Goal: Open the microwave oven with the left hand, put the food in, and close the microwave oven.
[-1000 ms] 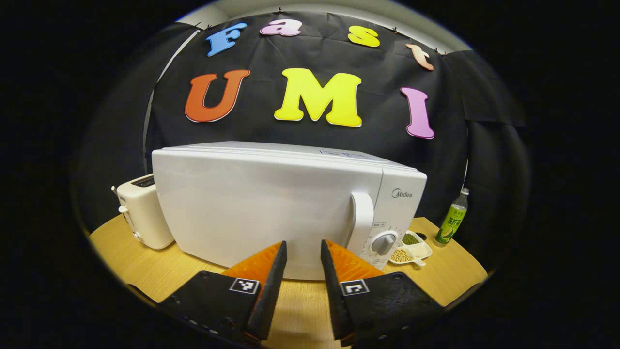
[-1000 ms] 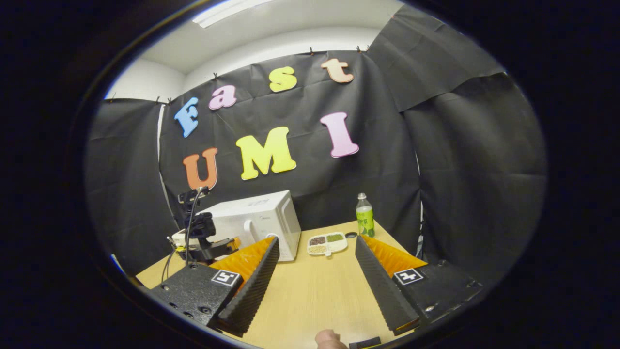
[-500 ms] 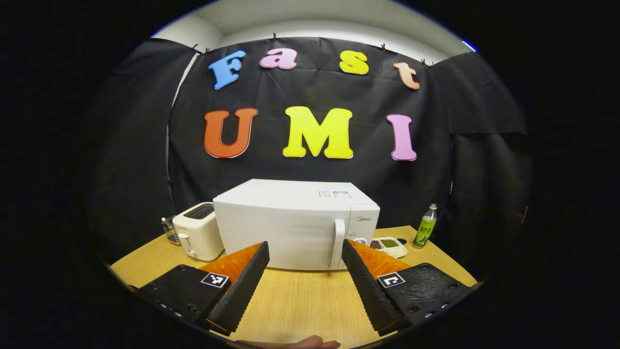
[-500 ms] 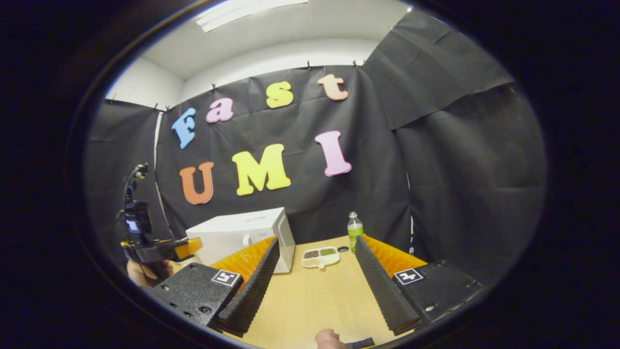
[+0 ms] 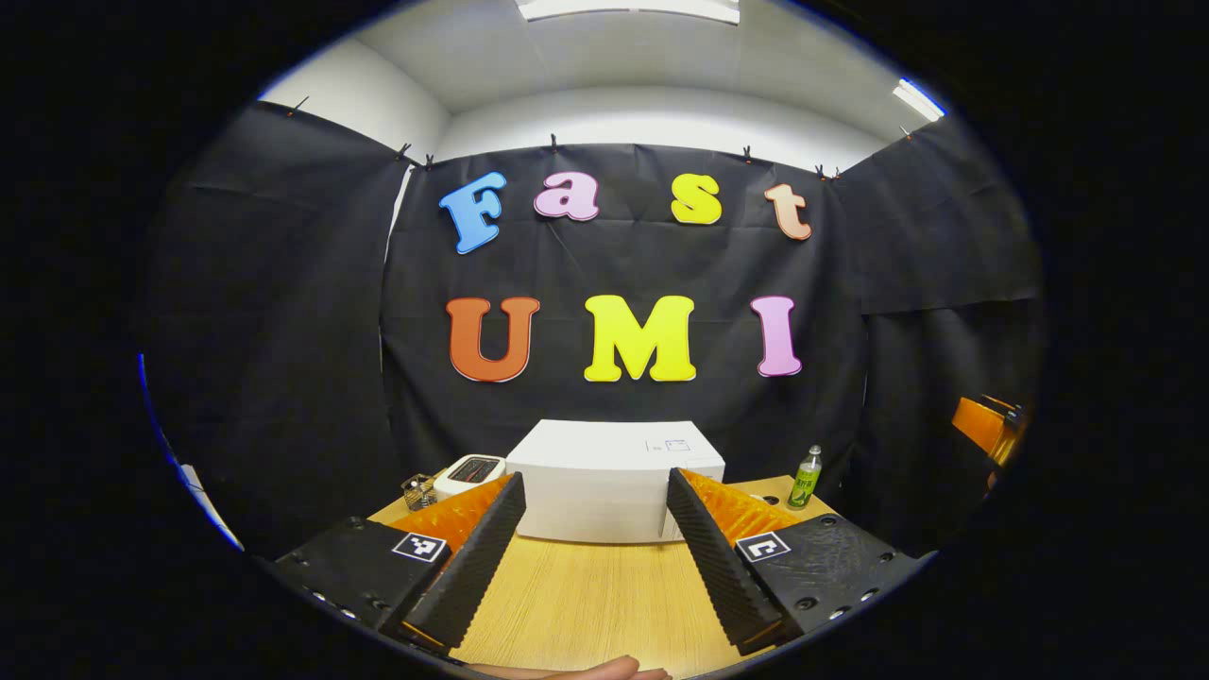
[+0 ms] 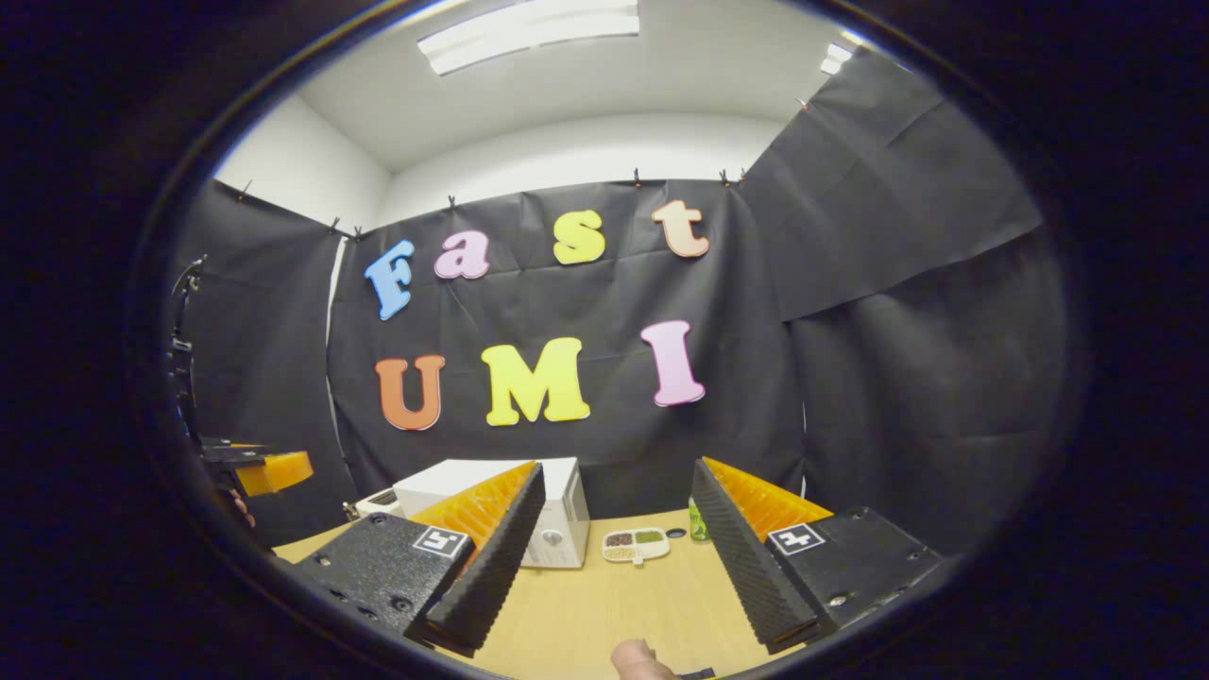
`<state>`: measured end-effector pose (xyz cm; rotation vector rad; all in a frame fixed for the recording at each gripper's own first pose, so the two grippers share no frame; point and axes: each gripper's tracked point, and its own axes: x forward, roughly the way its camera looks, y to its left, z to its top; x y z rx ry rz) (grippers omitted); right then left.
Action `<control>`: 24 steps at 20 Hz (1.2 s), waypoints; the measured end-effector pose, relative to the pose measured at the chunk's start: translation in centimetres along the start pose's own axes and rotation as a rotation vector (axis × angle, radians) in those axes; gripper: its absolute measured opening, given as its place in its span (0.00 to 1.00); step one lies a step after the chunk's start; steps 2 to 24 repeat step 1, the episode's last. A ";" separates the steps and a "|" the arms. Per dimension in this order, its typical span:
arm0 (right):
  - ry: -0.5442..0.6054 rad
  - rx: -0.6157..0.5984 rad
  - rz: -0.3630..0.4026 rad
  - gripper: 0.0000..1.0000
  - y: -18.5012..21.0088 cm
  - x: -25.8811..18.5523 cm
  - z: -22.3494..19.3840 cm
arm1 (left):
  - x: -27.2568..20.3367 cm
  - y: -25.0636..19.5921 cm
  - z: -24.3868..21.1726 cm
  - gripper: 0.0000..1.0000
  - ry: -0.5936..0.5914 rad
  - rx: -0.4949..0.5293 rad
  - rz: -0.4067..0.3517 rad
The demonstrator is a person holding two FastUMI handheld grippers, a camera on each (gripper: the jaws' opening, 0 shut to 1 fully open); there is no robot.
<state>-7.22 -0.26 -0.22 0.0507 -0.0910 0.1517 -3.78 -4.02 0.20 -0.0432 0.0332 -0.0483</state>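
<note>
Left tongs (image 5: 595,557), at the bottom centre of the left gripper view, stand apart with nothing between them. Right tongs (image 6: 614,557), at the bottom of the right gripper view, are likewise apart and empty. Both are raised above the wooden tabletop (image 5: 586,595). The microwave oven (image 5: 614,491) sits closed at lower centre of the frame, against the black cloth. The food tray (image 6: 635,544) lies just right of it on the tabletop, a green bottle (image 5: 805,478) farther right, a toaster (image 5: 469,472) to its left.

Right gripper (image 6: 614,557): jaws spread wide, empty, above the surface (image 6: 604,614). Microwave (image 6: 557,515) door closed; food tray (image 6: 637,544) just beside it.
</note>
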 end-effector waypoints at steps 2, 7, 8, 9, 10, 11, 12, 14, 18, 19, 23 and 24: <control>-0.014 -0.007 0.004 1.00 0.4 -0.5 0.6 | -0.9 0.7 0.5 0.95 -0.008 -0.005 0.011; -0.014 -0.007 0.004 1.00 0.4 -0.5 0.6 | -0.9 0.7 0.5 0.95 -0.008 -0.005 0.011; -0.014 -0.007 0.004 1.00 0.4 -0.5 0.6 | -0.9 0.7 0.5 0.95 -0.008 -0.005 0.011; -0.014 -0.007 0.004 1.00 0.4 -0.5 0.6 | -0.9 0.7 0.5 0.95 -0.008 -0.005 0.011; -0.014 -0.007 0.004 1.00 0.4 -0.5 0.6 | -0.9 0.7 0.5 0.95 -0.008 -0.005 0.011; -0.014 -0.007 0.004 1.00 0.4 -0.5 0.6 | -0.9 0.7 0.5 0.95 -0.008 -0.005 0.011; -0.014 -0.007 0.004 1.00 0.4 -0.5 0.6 | -0.9 0.7 0.5 0.95 -0.008 -0.005 0.011; -0.014 -0.007 0.004 1.00 0.4 -0.5 0.6 | -0.9 0.7 0.5 0.95 -0.008 -0.005 0.011; -0.014 -0.007 0.004 1.00 0.4 -0.5 0.6 | -0.9 0.7 0.5 0.95 -0.008 -0.005 0.011; -0.014 -0.007 0.004 1.00 0.4 -0.5 0.6 | -0.9 0.7 0.5 0.95 -0.008 -0.005 0.011; -0.014 -0.007 0.004 1.00 0.4 -0.5 0.6 | -0.9 0.7 0.5 0.95 -0.008 -0.005 0.011; -0.014 -0.007 0.004 1.00 0.4 -0.5 0.6 | -0.9 0.7 0.5 0.95 -0.008 -0.005 0.011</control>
